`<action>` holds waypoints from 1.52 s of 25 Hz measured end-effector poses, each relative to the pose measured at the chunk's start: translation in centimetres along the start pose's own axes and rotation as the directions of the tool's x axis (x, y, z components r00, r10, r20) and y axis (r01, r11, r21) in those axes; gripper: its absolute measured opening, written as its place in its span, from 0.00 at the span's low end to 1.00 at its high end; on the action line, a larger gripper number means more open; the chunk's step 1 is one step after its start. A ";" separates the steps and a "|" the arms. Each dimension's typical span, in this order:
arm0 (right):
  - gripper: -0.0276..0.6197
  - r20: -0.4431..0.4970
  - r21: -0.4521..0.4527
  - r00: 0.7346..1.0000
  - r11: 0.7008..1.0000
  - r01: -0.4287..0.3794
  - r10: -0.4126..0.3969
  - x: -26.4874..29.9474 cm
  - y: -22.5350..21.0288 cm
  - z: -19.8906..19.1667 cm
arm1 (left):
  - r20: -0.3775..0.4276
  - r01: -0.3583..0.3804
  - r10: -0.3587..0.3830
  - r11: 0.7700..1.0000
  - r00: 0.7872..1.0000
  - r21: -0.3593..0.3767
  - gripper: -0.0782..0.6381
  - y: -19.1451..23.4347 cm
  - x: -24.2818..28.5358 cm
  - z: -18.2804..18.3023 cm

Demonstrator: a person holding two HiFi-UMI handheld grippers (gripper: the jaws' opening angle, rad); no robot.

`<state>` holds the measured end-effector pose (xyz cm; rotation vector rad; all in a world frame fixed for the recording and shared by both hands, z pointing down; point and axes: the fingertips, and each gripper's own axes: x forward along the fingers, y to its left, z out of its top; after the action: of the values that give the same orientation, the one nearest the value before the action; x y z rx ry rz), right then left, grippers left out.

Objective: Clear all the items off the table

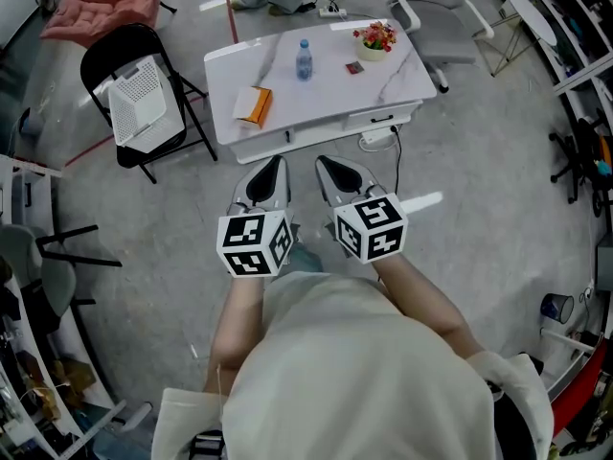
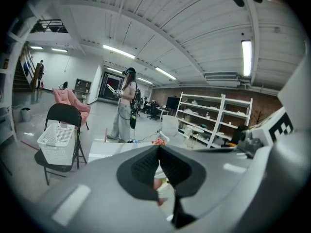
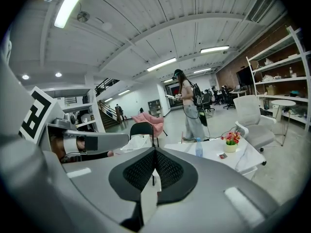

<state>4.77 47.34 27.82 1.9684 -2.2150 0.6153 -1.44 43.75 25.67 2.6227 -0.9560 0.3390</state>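
Head view: your left gripper and right gripper, fingers closed, empty. Take the clear plastic bottle mid-body; likely light, slippery.

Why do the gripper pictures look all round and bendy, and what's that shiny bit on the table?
Left gripper view: the wide lens bends the ceiling beams into arcs, darkens the corners; the strip lamp glares white. Right gripper view: same bending, the shelves lean at the edge. Head view: the shiny bit on the white table is lamp glare on its glossy top.
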 end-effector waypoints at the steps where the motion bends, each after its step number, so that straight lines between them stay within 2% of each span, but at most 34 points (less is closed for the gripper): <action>1: 0.04 -0.002 0.000 1.000 1.000 0.001 -0.001 0.6 0.0 0.2 | -0.001 -0.001 0.001 1.000 1.000 0.000 0.12 0.5 0.2 0.2; 19: 0.04 -0.009 0.002 1.000 1.000 0.019 -0.019 11.1 2.2 2.6 | -0.018 -0.015 0.015 1.000 1.000 -0.001 0.12 11.5 3.8 1.8; 27: 0.04 -0.012 0.002 1.000 1.000 0.026 -0.026 13.3 2.5 2.7 | -0.042 -0.019 0.018 1.000 0.999 -0.016 0.12 13.9 5.0 1.2; 38: 0.04 -0.045 0.008 0.999 1.000 0.012 -0.012 15.0 1.3 2.5 | -0.061 -0.031 0.030 0.999 0.998 -0.020 0.12 14.5 7.2 1.3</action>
<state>1.69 32.65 30.48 1.9502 -2.1761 0.6619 -5.43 28.66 30.07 2.5655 -0.9748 0.4119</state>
